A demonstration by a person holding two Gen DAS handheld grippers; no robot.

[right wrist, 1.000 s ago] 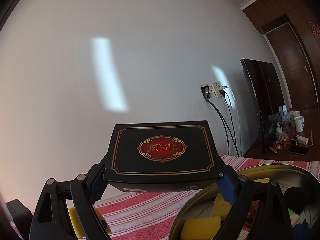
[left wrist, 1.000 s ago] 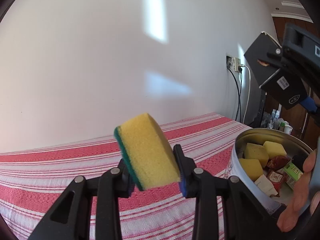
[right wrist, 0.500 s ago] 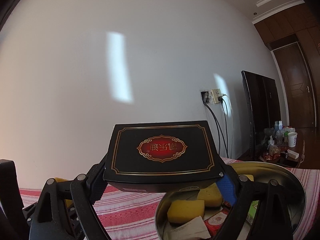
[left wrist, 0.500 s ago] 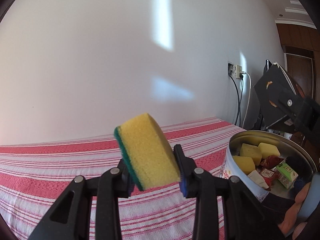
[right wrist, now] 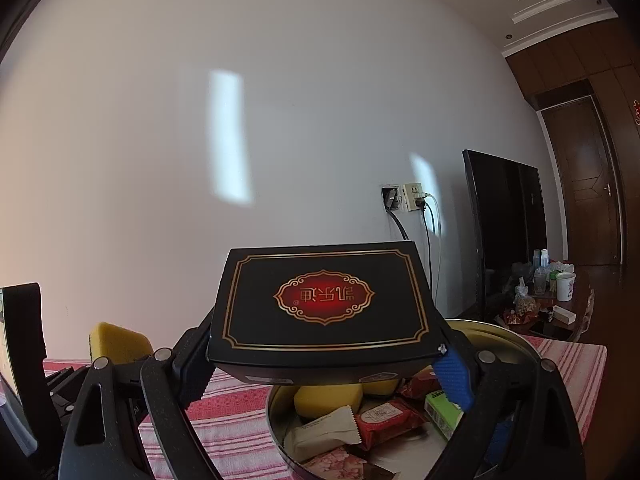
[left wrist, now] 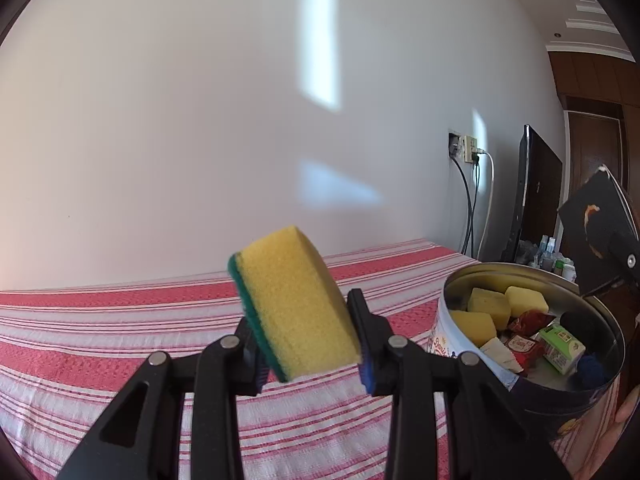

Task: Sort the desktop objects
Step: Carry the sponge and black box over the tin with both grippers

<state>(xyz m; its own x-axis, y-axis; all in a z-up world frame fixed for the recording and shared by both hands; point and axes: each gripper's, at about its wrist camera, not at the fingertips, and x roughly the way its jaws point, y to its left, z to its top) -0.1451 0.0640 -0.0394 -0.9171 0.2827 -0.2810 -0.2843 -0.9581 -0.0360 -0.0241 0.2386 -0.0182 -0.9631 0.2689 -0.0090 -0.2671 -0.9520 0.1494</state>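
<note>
In the left wrist view, the left gripper (left wrist: pixel 310 354) is clamping a sponge (left wrist: pixel 294 304) at lower centre of the frame. The sponge is tilting, its green scouring layer facing lower left and its yellow foam facing upper right. Judged from its look, the sponge is light, soft and compressible; the pads are pressing on its two broad faces, which is the sound place to take hold, since foam yields and grips well. Excess squeeze is likely deforming it only, not damaging it.

In the right wrist view, the right gripper (right wrist: pixel 320 364) is holding a black box (right wrist: pixel 322 304) at lower centre, flat and level, printed lid facing up. The jaws are spanning its width, one on each short side. The box appears stiff, light, and smooth-surfaced, so it is probably more prone to slipping than the sponge; a grip across the side walls near the middle is keeping it balanced.

Beyond both grippers, the tin (left wrist: pixel 452 300) is standing on the striped cloth (left wrist: pixel 120 344), at lower right of the left view and directly under the box in the right view. It is already holding yellow sponges, red packets and a green carton. The sponge is hanging beside the tin, not over it.

Farther back, a white wall is filling the upper frame, with a socket (right wrist: pixel 404 198) and a dark screen (right wrist: pixel 504 232) at right.
</note>
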